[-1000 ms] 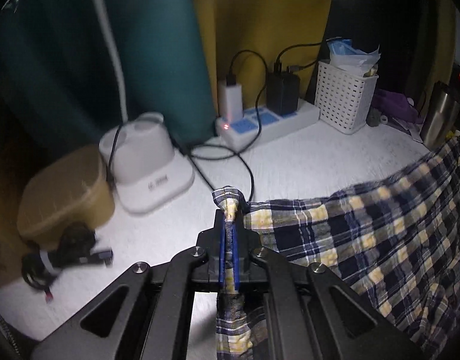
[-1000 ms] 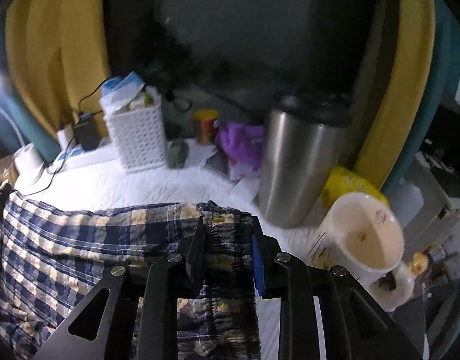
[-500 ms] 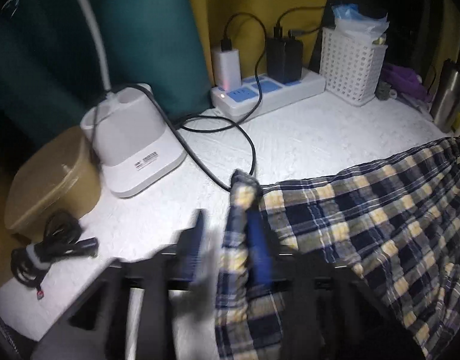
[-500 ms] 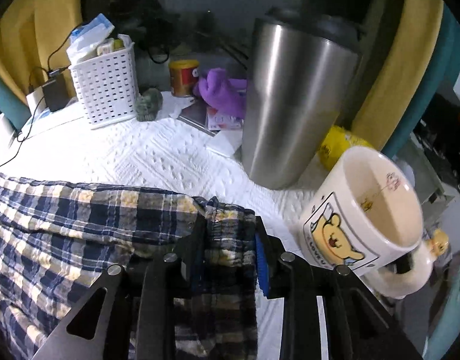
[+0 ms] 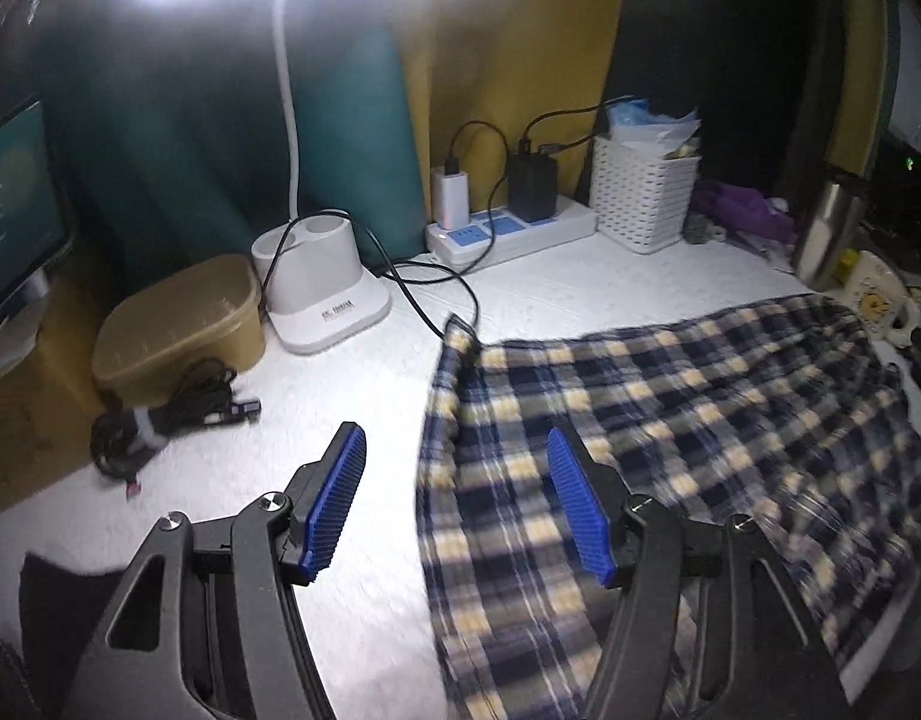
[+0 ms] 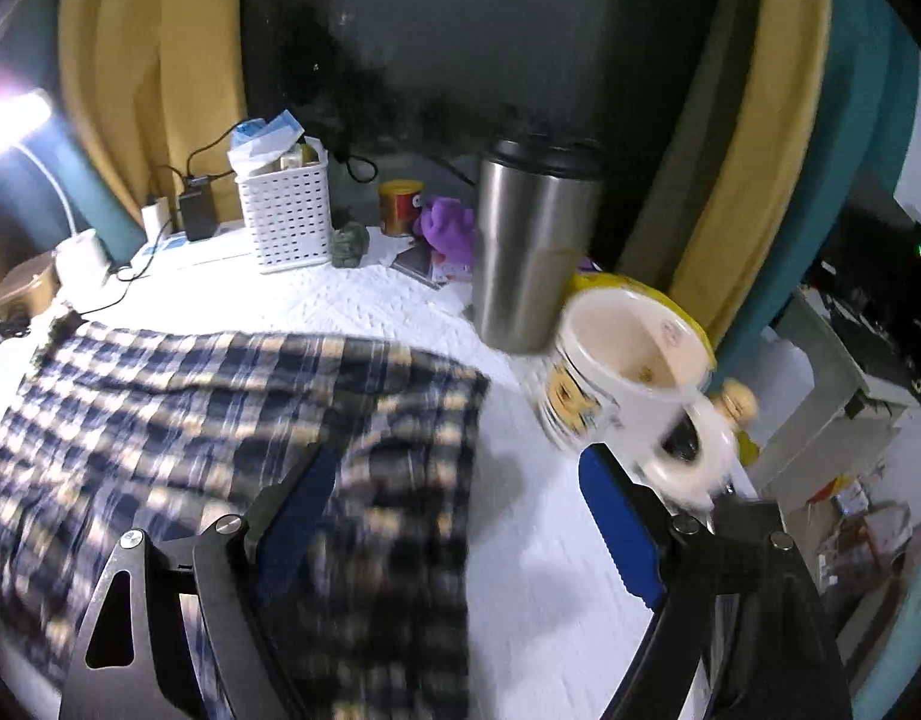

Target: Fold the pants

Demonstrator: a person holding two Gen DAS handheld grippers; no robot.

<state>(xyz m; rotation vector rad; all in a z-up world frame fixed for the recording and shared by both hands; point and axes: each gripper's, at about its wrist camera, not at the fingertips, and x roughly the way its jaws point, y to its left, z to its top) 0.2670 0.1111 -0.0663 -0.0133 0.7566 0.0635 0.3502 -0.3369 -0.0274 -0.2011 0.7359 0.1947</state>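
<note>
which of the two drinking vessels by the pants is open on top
The cartoon mug: its mouth is uncovered and you can see inside. The steel tumbler just behind it wears a dark lid.

On my left, bare white table (image 5: 352,540) lies open between the pants (image 5: 670,420) and the coiled cable (image 5: 160,420), tan box (image 5: 178,324) and lamp base (image 5: 322,294). On my right, the mug (image 6: 628,384) and steel tumbler (image 6: 532,246) crowd the pants' edge. Behind, a basket (image 6: 286,216) and power strip (image 5: 508,228) line the wall, with open table before them.
</note>
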